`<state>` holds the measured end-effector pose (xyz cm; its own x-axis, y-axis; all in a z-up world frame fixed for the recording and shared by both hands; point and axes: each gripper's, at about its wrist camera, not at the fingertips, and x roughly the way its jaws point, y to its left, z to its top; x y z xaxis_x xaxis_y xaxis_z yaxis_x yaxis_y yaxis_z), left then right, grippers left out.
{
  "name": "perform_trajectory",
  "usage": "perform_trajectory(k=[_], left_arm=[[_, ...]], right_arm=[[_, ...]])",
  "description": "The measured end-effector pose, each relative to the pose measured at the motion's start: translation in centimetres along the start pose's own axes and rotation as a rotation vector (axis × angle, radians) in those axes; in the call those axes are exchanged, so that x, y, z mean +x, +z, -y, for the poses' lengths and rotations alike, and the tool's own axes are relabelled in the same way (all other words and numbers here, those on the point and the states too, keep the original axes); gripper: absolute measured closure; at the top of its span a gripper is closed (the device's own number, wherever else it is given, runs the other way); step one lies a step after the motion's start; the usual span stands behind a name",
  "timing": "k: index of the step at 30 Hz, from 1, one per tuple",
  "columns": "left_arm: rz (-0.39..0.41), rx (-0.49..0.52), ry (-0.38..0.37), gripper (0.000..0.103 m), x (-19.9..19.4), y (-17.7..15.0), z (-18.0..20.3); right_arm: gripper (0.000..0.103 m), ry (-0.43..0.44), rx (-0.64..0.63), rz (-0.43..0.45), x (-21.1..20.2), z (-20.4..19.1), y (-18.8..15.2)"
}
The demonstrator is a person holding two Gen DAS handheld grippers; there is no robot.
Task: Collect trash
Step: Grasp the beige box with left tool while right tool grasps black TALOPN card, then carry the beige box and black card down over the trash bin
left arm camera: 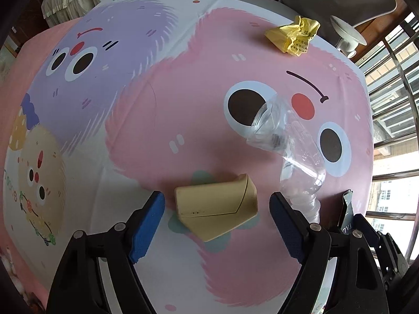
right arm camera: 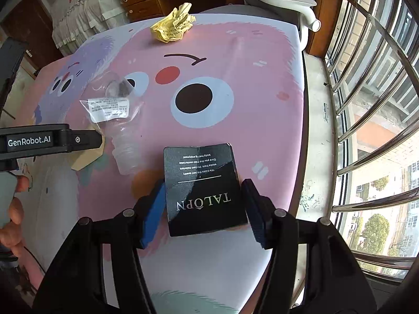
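Straddling a beige cardboard piece [left arm camera: 216, 206], the left gripper [left arm camera: 217, 225] has its jaws spread wide, blue pads clear of it on both sides; the piece lies flat on the table [left arm camera: 157, 120], folded, with a diagonal crease. At 2 o'clock from it lies a crumpled clear plastic bottle [left arm camera: 301, 162], neck toward the gripper and just beside the right pad, with a clear plastic bag [right arm camera: 110, 110] bearing a printed label over its far end. A crumpled yellow paper ball [left arm camera: 294, 35] sits at 1 o'clock, close to the table's far edge, well apart from everything else.

In the right wrist view, the right gripper [right arm camera: 204, 209] has its jaws clamped on a black card [right arm camera: 203, 188] printed with white lettering reading TALOPN, held between the pads above the table. The tablecloth between bottle and paper ball is open. At 3 o'clock the table's edge runs beside a window sill [right arm camera: 316, 130] and curved metal bars [right arm camera: 379, 120]. A hand [right arm camera: 15, 209] grips the left tool at 9 o'clock.
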<state>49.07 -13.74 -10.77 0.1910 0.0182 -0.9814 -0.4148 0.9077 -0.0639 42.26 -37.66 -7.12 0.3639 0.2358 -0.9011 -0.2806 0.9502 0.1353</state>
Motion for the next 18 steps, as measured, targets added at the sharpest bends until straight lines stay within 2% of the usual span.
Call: perform_trajectory(k=[5,13,18], left_arm=[[-0.020,0.031,0.041,0.040,1.3,-0.2,0.4],[0.037,0.156,-0.008,0.041,-0.5,-1.8,0.4],[0.053,0.213,-0.050,0.041,-3.2,-4.2,-1.7]], right_arm=[[0.048,0.001,-0.007,0.005,-0.2,-0.7,-0.4],[0.048,0.012,-0.007,0.009,-1.2,-2.5,-1.7],[0.048,0.023,-0.018,0.012,-2.7,-5.1,-3.5]])
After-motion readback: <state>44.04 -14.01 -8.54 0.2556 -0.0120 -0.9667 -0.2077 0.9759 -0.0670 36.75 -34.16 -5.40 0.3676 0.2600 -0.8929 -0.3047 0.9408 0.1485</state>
